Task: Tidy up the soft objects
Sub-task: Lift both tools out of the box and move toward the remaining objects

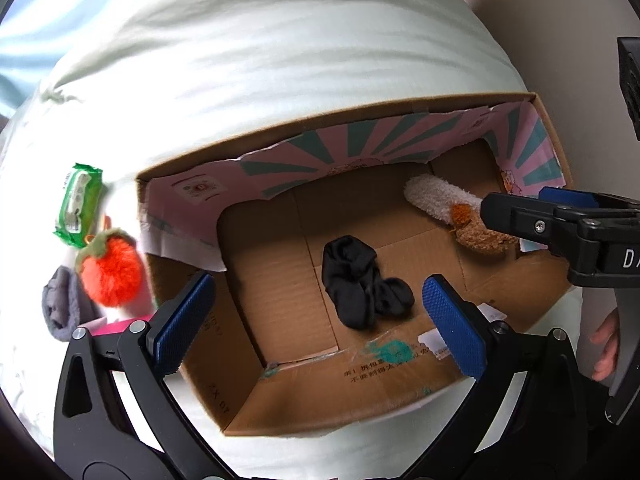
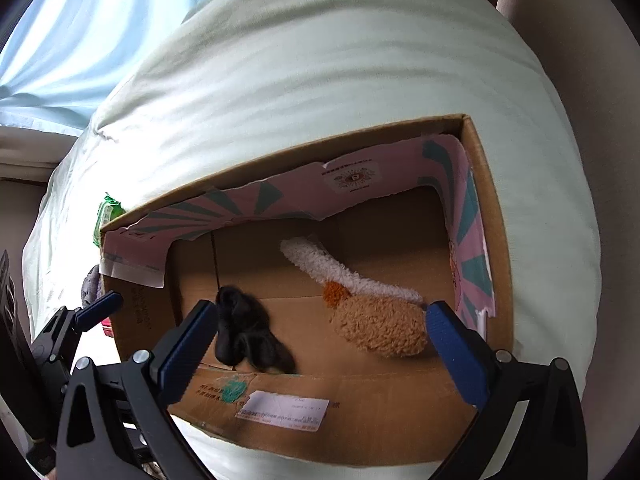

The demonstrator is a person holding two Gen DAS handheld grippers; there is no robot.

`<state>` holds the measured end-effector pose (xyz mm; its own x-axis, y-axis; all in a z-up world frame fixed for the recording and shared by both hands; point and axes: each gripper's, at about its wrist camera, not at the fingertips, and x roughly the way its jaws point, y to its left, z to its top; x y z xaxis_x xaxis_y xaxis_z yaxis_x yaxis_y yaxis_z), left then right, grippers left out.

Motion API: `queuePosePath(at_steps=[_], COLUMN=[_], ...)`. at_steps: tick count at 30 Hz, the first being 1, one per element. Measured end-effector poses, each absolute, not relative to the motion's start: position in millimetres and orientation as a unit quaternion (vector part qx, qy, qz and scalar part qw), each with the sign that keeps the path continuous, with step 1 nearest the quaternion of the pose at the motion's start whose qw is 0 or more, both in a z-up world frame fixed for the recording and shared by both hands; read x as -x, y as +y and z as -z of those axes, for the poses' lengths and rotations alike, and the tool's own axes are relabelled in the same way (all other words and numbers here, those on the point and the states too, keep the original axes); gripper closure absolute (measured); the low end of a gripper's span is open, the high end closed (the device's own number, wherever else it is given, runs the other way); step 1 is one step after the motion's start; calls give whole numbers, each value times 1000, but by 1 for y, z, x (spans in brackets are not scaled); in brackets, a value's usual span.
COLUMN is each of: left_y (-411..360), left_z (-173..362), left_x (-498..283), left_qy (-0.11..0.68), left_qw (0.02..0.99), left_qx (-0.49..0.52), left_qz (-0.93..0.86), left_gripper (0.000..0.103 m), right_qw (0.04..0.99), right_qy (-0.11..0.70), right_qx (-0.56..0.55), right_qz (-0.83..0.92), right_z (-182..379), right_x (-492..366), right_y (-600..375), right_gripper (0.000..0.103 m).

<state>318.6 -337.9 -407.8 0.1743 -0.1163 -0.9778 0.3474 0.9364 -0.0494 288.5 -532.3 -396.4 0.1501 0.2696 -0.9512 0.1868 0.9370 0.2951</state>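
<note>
Black sock (image 1: 362,280) bunched on the floor of the open cardboard box (image 1: 280,396), roughly mid-floor, a bit toward the near wall. In the right wrist view it sits at the near-left part of the box floor (image 2: 248,332). Nothing gripping it.

Fuzzy sock (image 1: 448,206), white leg, orange heel, tan foot, lies in the far-right part of the box; well apart from the black one. Right wrist view shows it diagonally, white end far, tan end near-right (image 2: 380,320).

Box sits on a bed with a pale green sheet (image 1: 280,60). Inner walls of the box carry a pink-and-teal sunburst print; white label on the near outer wall.

Left of the box, on the sheet: green wipes pack (image 1: 78,204), red-orange plush strawberry (image 1: 112,272) just beside the box's left wall, grey fabric item (image 1: 60,304) touching the strawberry's left side. Something pink sits near them, mostly hidden.

Left hand-held gripper (image 1: 316,324): fingers spread wide, empty, over the near-left part of the box.
Right hand-held gripper (image 2: 316,352): fingers spread wide, empty, over the near wall of the box; tan end of the fuzzy sock lies just beside its right pad. In the left wrist view it comes in from the right (image 1: 520,216), tip over the fuzzy sock.
</note>
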Motion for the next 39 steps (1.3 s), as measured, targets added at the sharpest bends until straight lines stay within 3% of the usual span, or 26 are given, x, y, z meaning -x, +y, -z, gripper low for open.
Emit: queuePosePath(at_steps=[12, 28, 39], left_y=[-304, -176, -58], left_z=[303, 132, 81], left_x=[-272, -155, -77], left_qy=[576, 457, 399], left_qw=[800, 885, 917], left_qx=[-67, -23, 4], left_qz=[151, 88, 0], left_gripper=[0, 0, 0], right_qw=[779, 884, 911], right_qy=[610, 462, 400], right_qx=[-142, -64, -59], right_qz=[-29, -41, -77], right_z=[303, 123, 88], right_x=[-258, -145, -85], right_y=[-516, -419, -335], right_gripper=[0, 0, 0])
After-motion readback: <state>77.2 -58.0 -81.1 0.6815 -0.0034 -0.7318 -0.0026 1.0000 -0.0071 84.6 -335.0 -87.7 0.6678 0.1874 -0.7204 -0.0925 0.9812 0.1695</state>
